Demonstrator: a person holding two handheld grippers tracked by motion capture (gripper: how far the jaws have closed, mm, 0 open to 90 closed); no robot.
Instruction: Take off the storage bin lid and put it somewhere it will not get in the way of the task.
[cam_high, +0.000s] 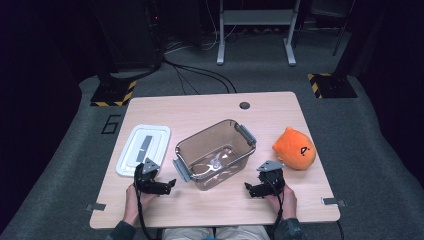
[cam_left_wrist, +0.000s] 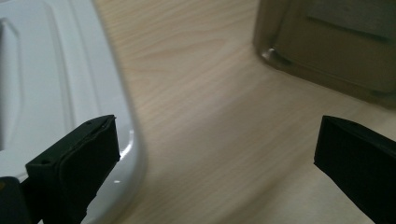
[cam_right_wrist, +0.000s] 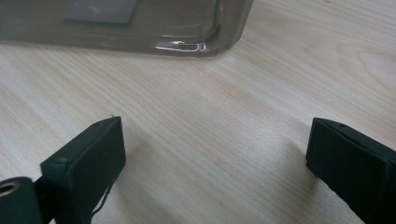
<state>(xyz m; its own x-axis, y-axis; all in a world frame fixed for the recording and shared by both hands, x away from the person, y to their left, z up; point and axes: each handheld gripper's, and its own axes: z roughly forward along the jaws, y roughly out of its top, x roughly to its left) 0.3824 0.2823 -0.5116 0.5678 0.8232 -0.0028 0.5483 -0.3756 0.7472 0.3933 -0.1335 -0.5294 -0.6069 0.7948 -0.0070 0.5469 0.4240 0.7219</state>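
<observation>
A clear brownish plastic bin (cam_high: 215, 152) with grey latches stands in the middle of the wooden table (cam_high: 210, 107). Its white lid (cam_high: 143, 148) lies flat to the left. An orange plush toy (cam_high: 294, 148) sits to the right of the bin. My left gripper (cam_high: 170, 185) rests near the front edge, between lid and bin, open with nothing between its jaws. In the left gripper view the lid (cam_left_wrist: 51, 88) is under the left jaw and the bin (cam_left_wrist: 327, 42) is ahead at right. My right gripper (cam_high: 248, 188) is open and empty, just in front of the bin's corner (cam_right_wrist: 187, 28).
Bare wood lies along the table's front edge and behind the bin, where a round cable hole (cam_high: 244, 105) sits. Beyond the table are grey carpet, floor cables (cam_high: 200, 75) and a white stand's legs (cam_high: 255, 35).
</observation>
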